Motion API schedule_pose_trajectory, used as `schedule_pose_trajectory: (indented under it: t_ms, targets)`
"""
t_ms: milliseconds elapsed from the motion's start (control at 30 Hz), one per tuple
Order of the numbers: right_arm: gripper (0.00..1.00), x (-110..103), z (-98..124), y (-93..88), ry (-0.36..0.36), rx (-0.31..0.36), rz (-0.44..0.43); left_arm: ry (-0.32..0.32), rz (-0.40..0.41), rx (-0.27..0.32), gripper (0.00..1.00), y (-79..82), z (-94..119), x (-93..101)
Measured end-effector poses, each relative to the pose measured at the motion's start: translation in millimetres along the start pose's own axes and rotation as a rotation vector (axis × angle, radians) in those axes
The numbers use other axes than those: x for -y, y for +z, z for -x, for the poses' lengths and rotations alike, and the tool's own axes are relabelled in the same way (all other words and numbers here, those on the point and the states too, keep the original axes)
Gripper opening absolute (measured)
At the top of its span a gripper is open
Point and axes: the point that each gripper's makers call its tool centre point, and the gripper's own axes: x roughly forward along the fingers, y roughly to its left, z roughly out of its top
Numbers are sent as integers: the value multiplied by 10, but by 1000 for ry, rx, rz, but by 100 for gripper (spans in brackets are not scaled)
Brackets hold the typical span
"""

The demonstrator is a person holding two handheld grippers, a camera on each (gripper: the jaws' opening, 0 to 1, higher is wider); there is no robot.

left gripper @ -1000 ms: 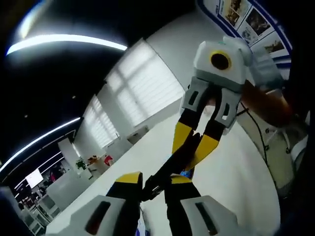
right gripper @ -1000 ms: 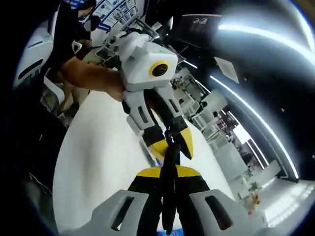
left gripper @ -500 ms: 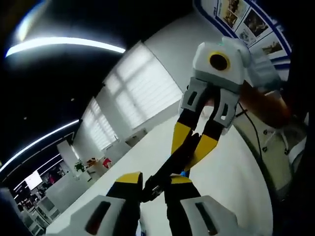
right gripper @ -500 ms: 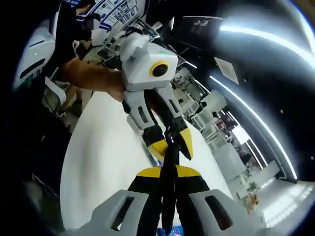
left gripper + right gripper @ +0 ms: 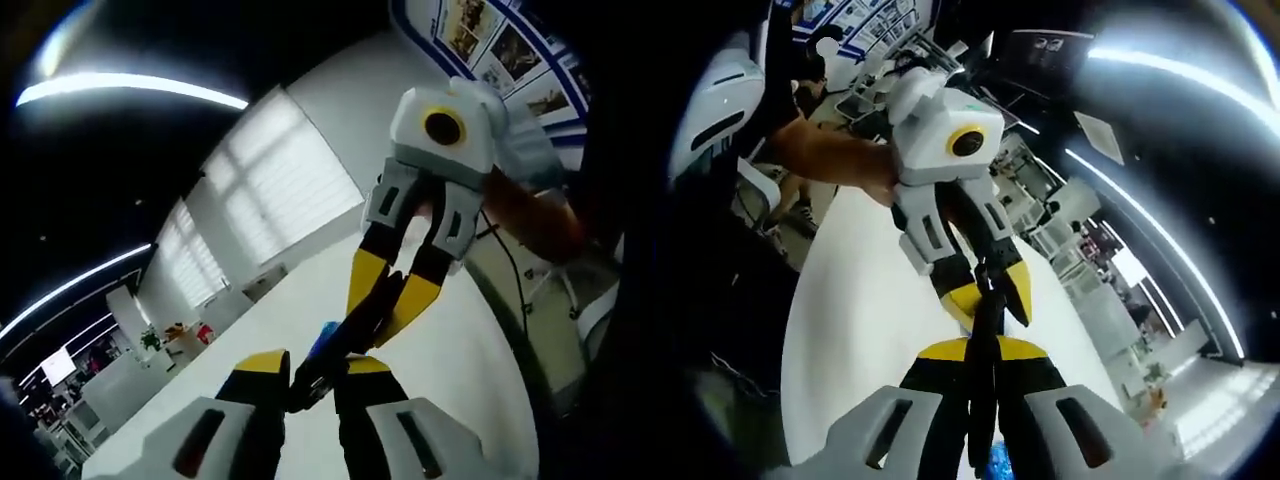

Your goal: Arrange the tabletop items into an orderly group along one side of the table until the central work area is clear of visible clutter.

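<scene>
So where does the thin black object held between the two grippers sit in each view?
Left gripper view: the thin black object slants up from low centre, from the left gripper to the right gripper.
Right gripper view: it stands almost vertical at low centre, pinched by the right gripper's jaws below and the left gripper's above.
Shared landmark: the white table beneath both grippers.
</scene>
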Motion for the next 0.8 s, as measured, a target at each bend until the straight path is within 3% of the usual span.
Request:
schedule_pose_trajectory:
  t_ms: [533, 800]
  targets:
    - [4, -73, 205, -160, -17, -35, -24, -45, 3, 18, 15, 66, -153, 230]
    - [4, -139, 176, -248, -5, -44, -43, -53, 21, 9, 15, -21, -201, 275]
